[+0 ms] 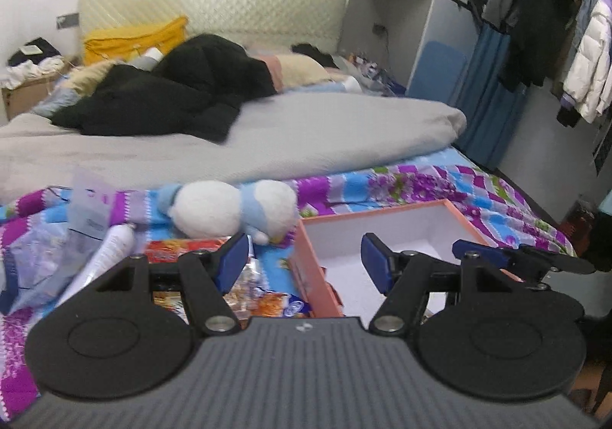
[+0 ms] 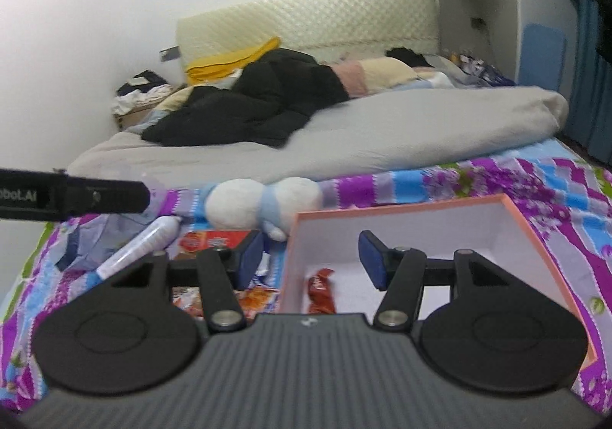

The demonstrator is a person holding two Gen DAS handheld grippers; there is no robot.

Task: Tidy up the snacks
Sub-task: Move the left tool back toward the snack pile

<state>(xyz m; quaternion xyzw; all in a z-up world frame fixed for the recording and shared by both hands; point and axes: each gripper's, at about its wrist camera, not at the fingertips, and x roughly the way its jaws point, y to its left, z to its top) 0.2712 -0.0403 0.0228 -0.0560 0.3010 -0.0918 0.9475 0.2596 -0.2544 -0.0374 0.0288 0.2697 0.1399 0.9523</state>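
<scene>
An open pink box [image 2: 520, 222] with a white inside lies on the patterned bedspread; it also shows in the left wrist view [image 1: 311, 268]. A red snack packet [image 2: 320, 290] lies inside it. Several orange and red snack packets [image 1: 252, 287] lie left of the box, also in the right wrist view [image 2: 222, 239]. My left gripper [image 1: 306, 262] is open and empty over the box's left wall. My right gripper [image 2: 311, 259] is open and empty above the box, over the red packet. The right gripper's fingers [image 1: 485, 251] show at the box's right side in the left wrist view.
A white and blue plush toy [image 2: 264, 205] lies just behind the box and snacks. A white tube [image 2: 139, 249] and crumpled plastic [image 1: 46, 249] lie at the left. A grey duvet [image 1: 267, 138] and a black coat [image 1: 183, 92] lie behind. Clothes [image 1: 554, 39] hang at the right.
</scene>
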